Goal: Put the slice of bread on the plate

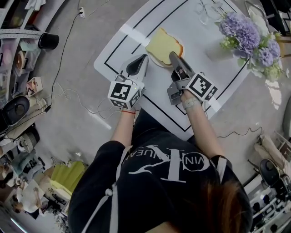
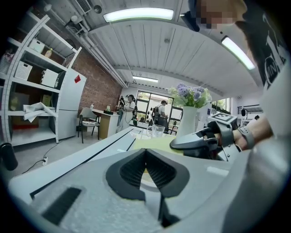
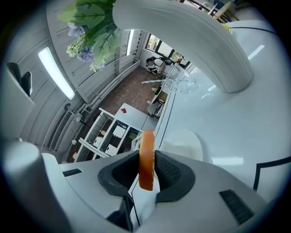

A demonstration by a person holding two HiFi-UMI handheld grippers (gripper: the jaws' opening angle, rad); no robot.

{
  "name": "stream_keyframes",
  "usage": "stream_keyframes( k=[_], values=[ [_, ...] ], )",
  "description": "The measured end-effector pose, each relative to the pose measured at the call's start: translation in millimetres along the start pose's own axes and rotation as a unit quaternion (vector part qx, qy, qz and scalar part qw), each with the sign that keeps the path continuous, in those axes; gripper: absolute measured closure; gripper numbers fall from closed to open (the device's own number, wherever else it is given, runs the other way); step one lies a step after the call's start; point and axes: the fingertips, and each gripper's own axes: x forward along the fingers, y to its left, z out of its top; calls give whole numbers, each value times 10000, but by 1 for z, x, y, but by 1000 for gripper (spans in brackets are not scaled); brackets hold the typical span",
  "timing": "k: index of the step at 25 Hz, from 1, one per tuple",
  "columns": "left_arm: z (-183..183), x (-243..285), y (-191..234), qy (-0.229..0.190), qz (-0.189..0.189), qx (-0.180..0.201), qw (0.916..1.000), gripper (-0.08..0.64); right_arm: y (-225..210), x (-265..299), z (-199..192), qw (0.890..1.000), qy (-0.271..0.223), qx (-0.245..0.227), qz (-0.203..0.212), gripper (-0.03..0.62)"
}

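Observation:
A yellow slice of bread (image 1: pixel 163 44) with a brown crust hangs over the small white plate (image 1: pixel 156 62) on the white table. My right gripper (image 1: pixel 173 56) is shut on the slice's near right edge. In the right gripper view the orange crust (image 3: pixel 146 158) is pinched between the pads, and the plate (image 3: pixel 183 143) lies just beyond. My left gripper (image 1: pixel 145 57) rests beside the plate's left rim, shut and holding nothing. In the left gripper view its tips (image 2: pixel 145 152) meet, with the bread (image 2: pixel 156 144) and the right gripper (image 2: pixel 196 141) ahead.
A white vase of purple flowers (image 1: pixel 251 31) stands at the table's far right, also in view as the flowers (image 2: pixel 191 93) and the vase (image 3: pixel 191 32). Clear glasses (image 1: pixel 207 9) sit at the far edge. The table (image 1: pixel 207 50) has black lines. Cables cross the floor.

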Motion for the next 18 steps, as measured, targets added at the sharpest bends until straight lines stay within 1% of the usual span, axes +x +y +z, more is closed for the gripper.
stream_keyframes(
  k=[2, 5, 7, 10, 12, 13, 14, 15, 16, 18],
  values=[
    [0, 0, 1, -1, -16, -16, 10000, 554, 0, 1, -1, 10000, 60, -53, -2, 492],
    [1, 0, 1, -3, -55, -55, 10000, 554, 0, 1, -5, 9995, 202, -224, -89, 462],
    [1, 0, -1, -1, -90, -86, 9999, 554, -4, 0, -8, 9984, 380, -369, -192, 437],
    [1, 1, -2, -39, -119, -151, 9998, 554, -6, -1, -15, 9949, 726, -676, -204, 364],
    [2, 2, -3, -72, -141, -197, 9997, 554, -2, -2, -19, 9901, 966, -1011, -141, 311],
    [2, 3, -4, -85, -160, -211, 9996, 554, -1, -2, -22, 9856, 1107, -1268, -129, 291],
    [2, 3, -5, -97, -179, -217, 9996, 554, 0, -3, -25, 9790, 1269, -1588, -155, 277],
    [3, 3, -6, -111, -196, -219, 9995, 553, -2, -3, -28, 9696, 1449, -1956, -234, 263],
    [3, 3, -6, -125, -208, -222, 9995, 553, -5, -3, -31, 9574, 1635, -2354, -366, 255],
    [3, 2, -5, -136, -218, -248, 9994, 554, -16, -5, -35, 9274, 1950, -3110, -717, 273]
  ],
)
